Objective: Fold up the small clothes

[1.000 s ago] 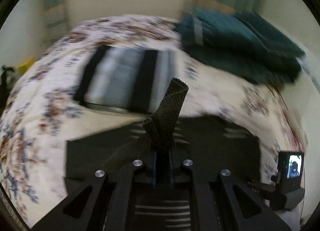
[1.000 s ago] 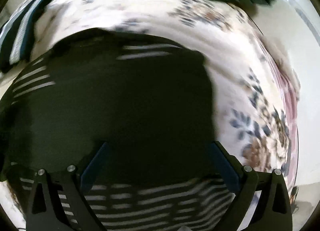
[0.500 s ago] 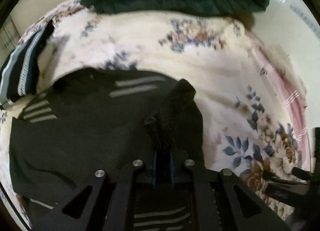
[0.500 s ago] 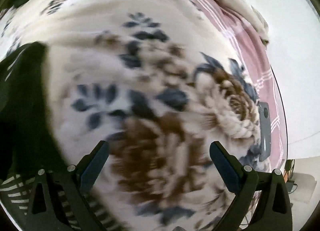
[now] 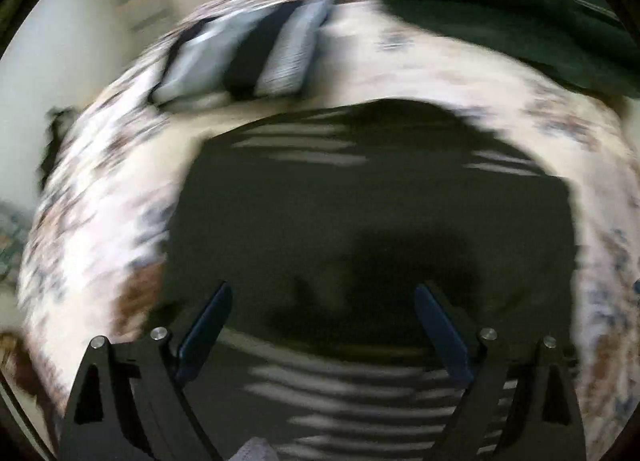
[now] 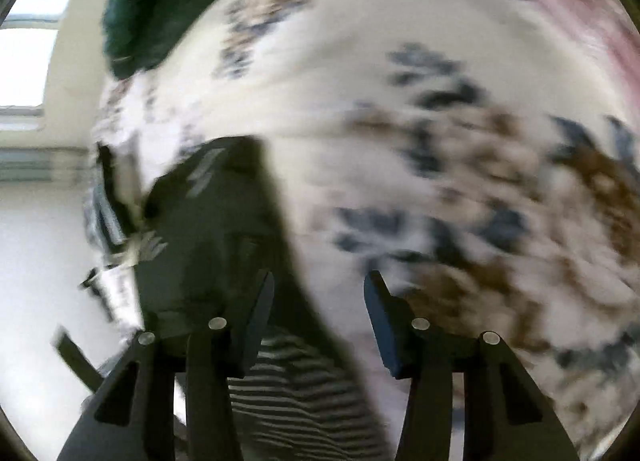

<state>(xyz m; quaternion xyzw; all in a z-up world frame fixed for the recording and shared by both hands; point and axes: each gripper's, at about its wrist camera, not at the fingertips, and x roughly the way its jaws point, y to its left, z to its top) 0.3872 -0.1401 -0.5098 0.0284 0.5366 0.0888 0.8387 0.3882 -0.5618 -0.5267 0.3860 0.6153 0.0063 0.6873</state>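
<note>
Bed: a floral bedspread [image 5: 400, 61] in cream, brown and blue is being shown across both views.
Blanket: a folded dark green blanket [image 5: 520, 13] is being seen at upper right of the left view.
Wall: a pale wall [image 5: 60, 61] is being shown at left.
Window: daylight is being let in through a window [image 6: 28, 41] at upper left of the right view.

Count of items in view. One dark striped garment [image 5: 372, 213], spread on the bedcover directly ahead of the left claw. One folded grey-and-black striped garment [image 5: 248, 57], farther ahead of that claw and to its left. One dark green blanket pile [image 5: 520, 17], ahead and to its right. One floral bedcover [image 6: 380, 101] under everything. One window [image 6: 36, 33], far left of the right claw.
</note>
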